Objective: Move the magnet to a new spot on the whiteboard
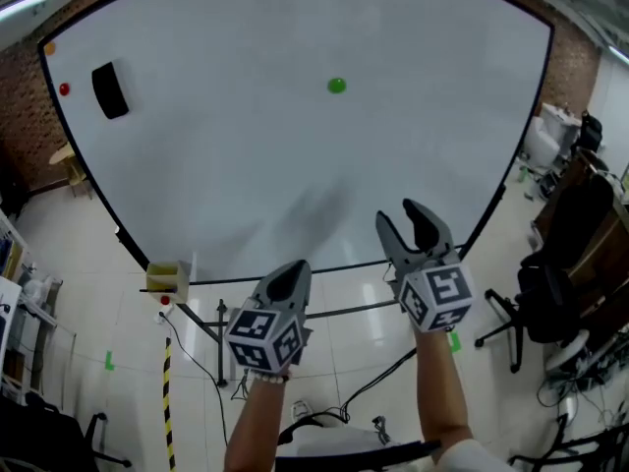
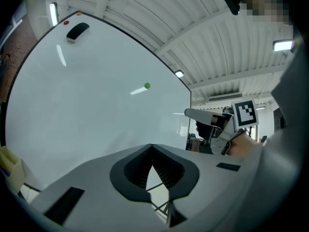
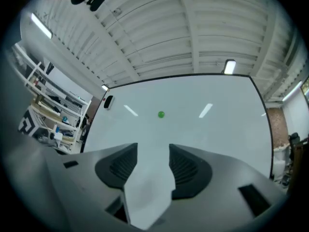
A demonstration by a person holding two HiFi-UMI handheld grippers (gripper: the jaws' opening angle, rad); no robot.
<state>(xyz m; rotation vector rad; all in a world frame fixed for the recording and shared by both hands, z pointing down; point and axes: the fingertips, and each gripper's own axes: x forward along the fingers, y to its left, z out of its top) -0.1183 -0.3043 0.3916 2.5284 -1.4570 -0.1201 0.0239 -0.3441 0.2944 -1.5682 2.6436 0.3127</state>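
1. While the green magnet [image 1: 337,86] sits near the upper middle of the whiteboard [image 1: 246,185], the head view shows both grippers well below it. The left gripper [image 1: 293,268] is pinched together and the right gripper [image 1: 400,214] is spread wide and empty. A black eraser [image 1: 110,90] sticks at the board's upper left.
2. Left gripper view: its jaws meet at the tips with nothing between them, and the magnet [image 2: 147,85] is far ahead.
3. Right gripper view: its jaws stand wide apart, and the magnet [image 3: 161,114] shows above the gap, untouched.
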